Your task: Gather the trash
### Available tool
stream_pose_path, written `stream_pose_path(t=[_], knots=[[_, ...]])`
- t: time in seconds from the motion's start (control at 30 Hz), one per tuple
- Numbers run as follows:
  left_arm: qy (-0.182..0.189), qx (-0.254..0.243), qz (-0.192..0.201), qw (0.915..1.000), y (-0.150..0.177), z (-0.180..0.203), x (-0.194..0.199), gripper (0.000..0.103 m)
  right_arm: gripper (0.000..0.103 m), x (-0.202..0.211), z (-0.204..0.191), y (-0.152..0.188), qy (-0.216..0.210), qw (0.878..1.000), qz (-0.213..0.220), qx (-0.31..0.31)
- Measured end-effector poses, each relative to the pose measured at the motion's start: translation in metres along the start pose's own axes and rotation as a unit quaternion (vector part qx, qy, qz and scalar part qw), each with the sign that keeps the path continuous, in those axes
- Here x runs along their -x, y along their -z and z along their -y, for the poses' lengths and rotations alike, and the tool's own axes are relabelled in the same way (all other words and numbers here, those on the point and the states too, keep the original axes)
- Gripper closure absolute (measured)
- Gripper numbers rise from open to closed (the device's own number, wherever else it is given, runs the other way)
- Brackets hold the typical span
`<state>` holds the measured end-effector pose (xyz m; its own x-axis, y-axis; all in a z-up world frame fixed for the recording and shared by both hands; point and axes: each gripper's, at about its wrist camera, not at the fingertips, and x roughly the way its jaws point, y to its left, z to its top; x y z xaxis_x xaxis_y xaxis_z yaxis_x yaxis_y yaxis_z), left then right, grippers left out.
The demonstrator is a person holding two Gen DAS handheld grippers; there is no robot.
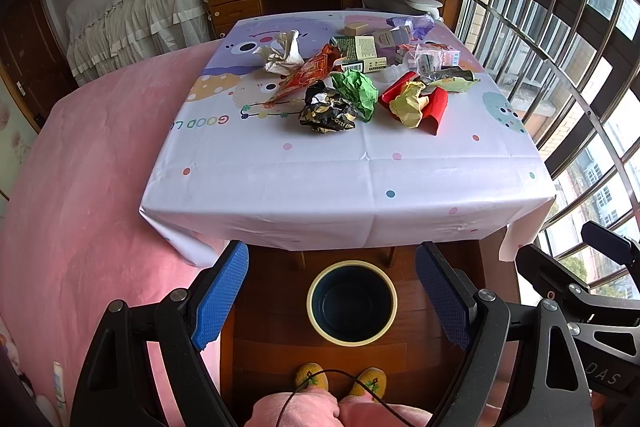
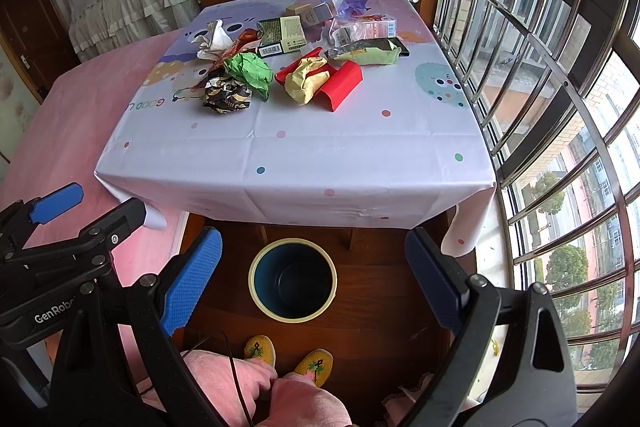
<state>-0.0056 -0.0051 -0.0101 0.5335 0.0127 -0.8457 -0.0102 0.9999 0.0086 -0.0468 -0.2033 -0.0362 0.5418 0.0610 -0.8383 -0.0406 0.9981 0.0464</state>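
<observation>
Left gripper (image 1: 332, 297): jaws spread wide with nothing between them, held low in front of the worktop's near edge, above the floor.
White wad (image 1: 283, 54): crumpled pale paper at the far left of the litter, on the worktop.
Orange wrapper (image 1: 307, 75): long cone-shaped foil just right of the white wad, its tip pointing toward the near left.
Black wad (image 1: 327, 109): crumpled black-and-gold foil, the piece nearest the front edge, touching the green wad.
Green wad (image 1: 356, 91): crumpled green paper just behind and right of the black wad.
Yellow wad (image 1: 410, 103): crumpled yellow paper lying on a red card (image 1: 434, 107), right of the green wad.
Boxes (image 1: 362, 53): small cartons, a plastic bottle and a purple bag, bunched at the far right of the worktop; their exact number cannot be told.
Worktop (image 1: 320, 167): table under a printed cloth; its near half is bare of litter.
Bin (image 1: 352, 301): round, yellow-rimmed, dark inside, on the floor before the worktop's front edge, between the gripper jaws in both views; nothing shows inside it.
Person: pink-clad knees and yellow slippers (image 1: 340, 383) at the bottom of both views, just behind the bin.
Right gripper (image 2: 314, 277): jaws likewise wide apart and empty, beside the left gripper and level with it.
Step in hand: judged the outset of collecting; all litter lies on the worktop and neither gripper holds any.
Next move: likely a reach forward over the bare cloth to the black wad, jaws kept wide enough to span it, a close on it, then a carry back over the bin.
</observation>
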Motion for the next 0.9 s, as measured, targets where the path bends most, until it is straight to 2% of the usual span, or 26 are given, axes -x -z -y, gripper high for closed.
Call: stream_pose_path(t=[0.9], knots=[[-0.011,0.011,0.003,0.9999,0.007,-0.009,0.01,0.015,0.011,-0.001,-0.012,0.0,-0.021,1.0,-0.002,0.009]])
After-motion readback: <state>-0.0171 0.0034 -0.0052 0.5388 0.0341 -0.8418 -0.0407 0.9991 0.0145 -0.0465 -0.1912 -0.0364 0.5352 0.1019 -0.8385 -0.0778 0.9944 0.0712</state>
